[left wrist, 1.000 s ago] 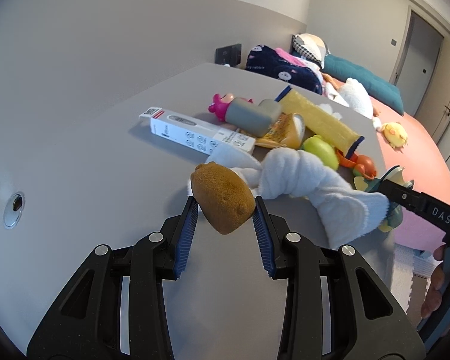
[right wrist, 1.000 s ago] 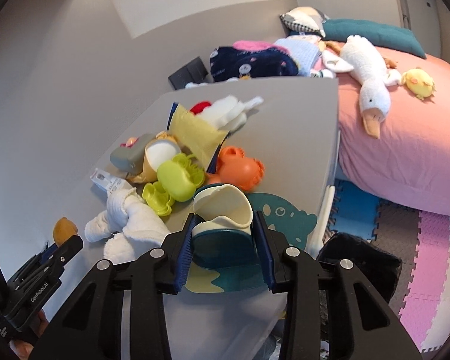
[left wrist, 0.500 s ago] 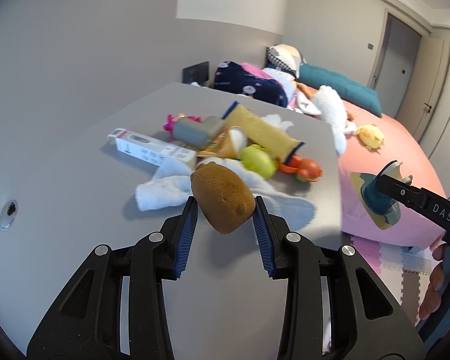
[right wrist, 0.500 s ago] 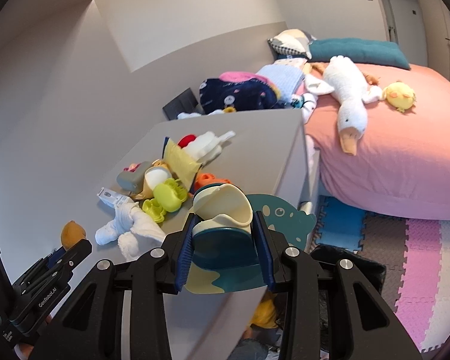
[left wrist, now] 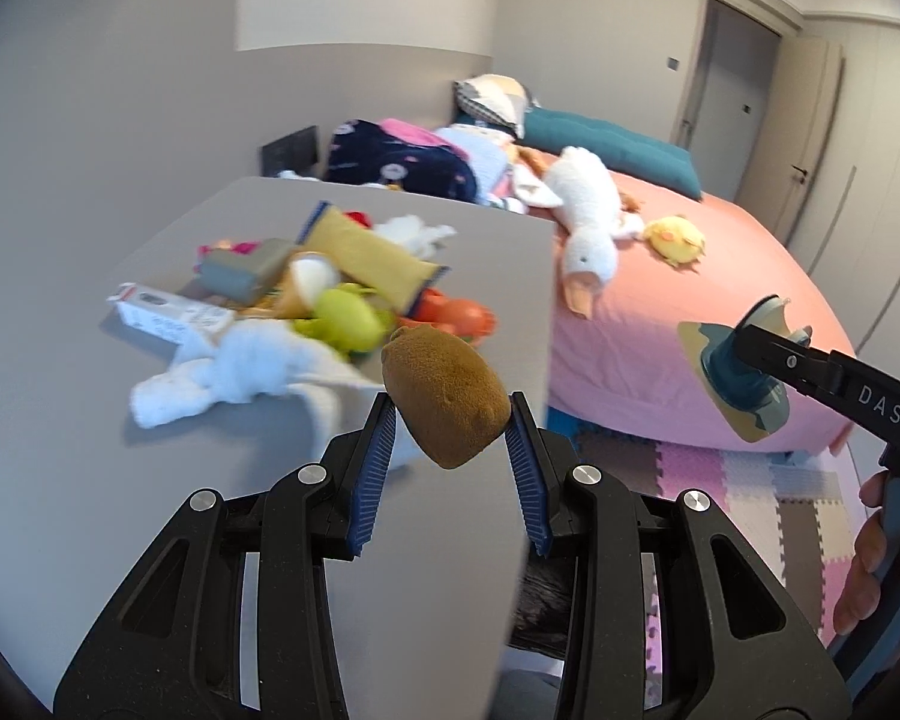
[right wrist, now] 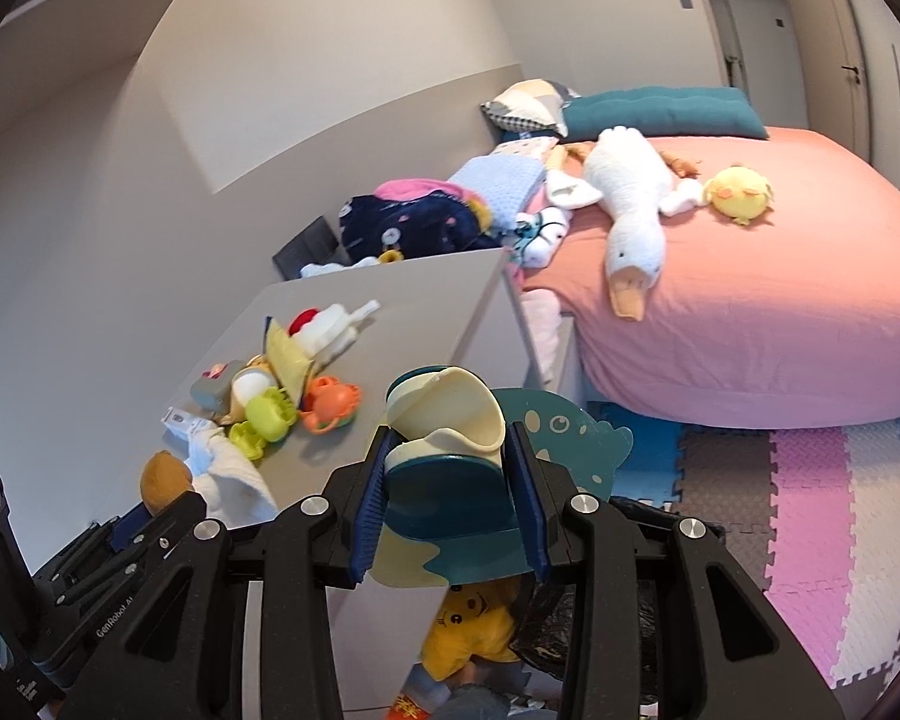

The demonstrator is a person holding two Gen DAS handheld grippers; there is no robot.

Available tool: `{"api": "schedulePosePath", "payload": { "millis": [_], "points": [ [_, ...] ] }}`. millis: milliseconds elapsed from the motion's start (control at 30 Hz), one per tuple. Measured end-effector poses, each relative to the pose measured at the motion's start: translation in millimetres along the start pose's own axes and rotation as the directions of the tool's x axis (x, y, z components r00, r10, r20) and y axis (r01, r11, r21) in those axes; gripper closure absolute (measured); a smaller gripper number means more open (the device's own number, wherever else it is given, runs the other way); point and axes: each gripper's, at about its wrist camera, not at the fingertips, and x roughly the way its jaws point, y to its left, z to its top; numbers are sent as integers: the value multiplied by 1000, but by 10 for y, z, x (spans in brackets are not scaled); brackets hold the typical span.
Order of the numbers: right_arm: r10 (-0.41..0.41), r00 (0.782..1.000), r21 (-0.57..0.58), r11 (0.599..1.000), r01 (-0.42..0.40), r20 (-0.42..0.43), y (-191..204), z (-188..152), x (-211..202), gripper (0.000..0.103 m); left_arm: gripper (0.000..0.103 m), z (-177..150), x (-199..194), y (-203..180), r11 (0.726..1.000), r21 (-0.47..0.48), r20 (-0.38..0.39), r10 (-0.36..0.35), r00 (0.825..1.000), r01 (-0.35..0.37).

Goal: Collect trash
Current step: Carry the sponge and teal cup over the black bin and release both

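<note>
Item 1: left gripper. Jaws pinch a brown fuzzy lump, held aloft above the near right edge of the grey table. The lump looks like a soft sponge or plush piece; the left wrist view is motion-blurred, so its exact nature is uncertain. Judged light and compressible, unlikely to slip against the ribbed blue pads. The grip sits across its lower half, which seems adequate.

Item 2: right gripper. Jaws clamp a teal and cream cup-shaped toy with a flat fish-shaped base, held out beyond the table's right edge, over the floor. Judged rigid plastic, light, smooth and fairly slippery; best held across the teal body, as here, not by the thin cream rim or the flat base.

Item 3: black bag, low and near, beneath the right gripper. It holds a yellow plush and appears to be the collection point.

Item 4: remaining pile on the table, towards the far left: white cloth, white box, yellow pouch, green toy, orange toy, grey item. All loose, touching or overlapping.

Item 5: surroundings. Pink bed to the right, bearing a white goose plush and a yellow chick plush; foam floor mats below.
</note>
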Motion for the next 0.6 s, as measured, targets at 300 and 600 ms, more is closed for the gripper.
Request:
{"api": "schedulePosePath", "payload": {
  "millis": [300,600],
  "points": [
    [-70,997,53,996,69,13,-447,-5,-136,64,65,-24,184,-572,993,87,-45,-74,996,78],
    [-118,993,96,988,117,6,-793,-26,-176,64,65,-28,386,-956,981,136,-87,-124,989,135]
  ]
}}
